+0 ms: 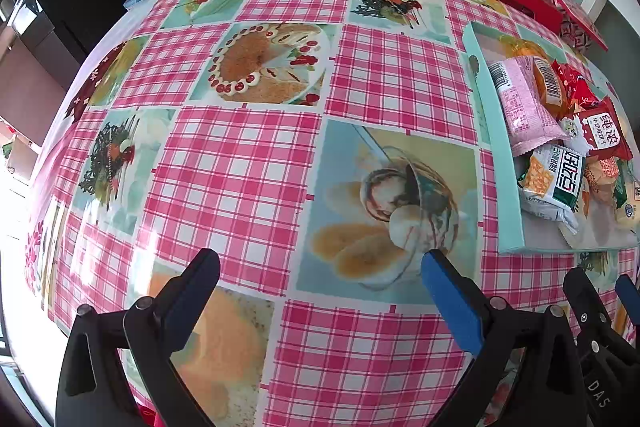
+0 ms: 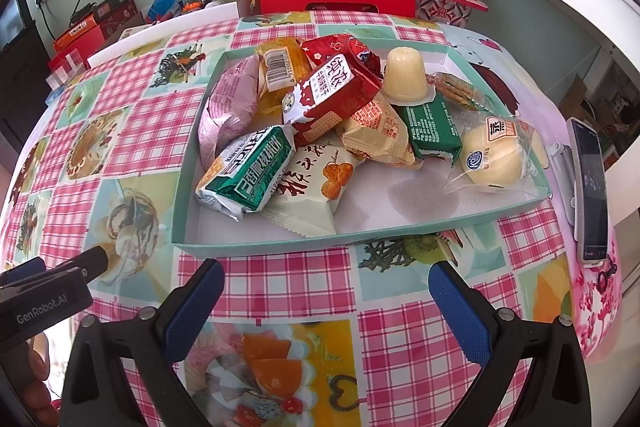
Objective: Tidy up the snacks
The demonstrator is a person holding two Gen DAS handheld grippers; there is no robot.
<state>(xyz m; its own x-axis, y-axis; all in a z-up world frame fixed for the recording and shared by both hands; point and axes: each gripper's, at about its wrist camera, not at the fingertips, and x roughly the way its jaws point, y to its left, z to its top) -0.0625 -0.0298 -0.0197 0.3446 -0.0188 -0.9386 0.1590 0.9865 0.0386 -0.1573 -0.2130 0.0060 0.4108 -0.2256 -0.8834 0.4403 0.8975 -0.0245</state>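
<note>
With both grippers' fingers spread and empty, reach right gripper (image 2: 326, 301) over tray (image 2: 256, 246) rim, pinching green snack pack (image 2: 248, 175) squarely across its narrow width.

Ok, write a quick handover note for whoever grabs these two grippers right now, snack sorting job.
Left gripper: open, empty, hovering over bare tablecloth left of the tray.
Right gripper: open, empty, just in front of the tray's near wall.
Snacks: all heaped loosely in the teal tray: pink packet, red milk-biscuit pack, green-and-white walnut pack, jelly cup upright on top, bagged bun at the right end.
Done: nothing looks sorted yet.
Left: all of it. A phone lies right of the tray.
</note>
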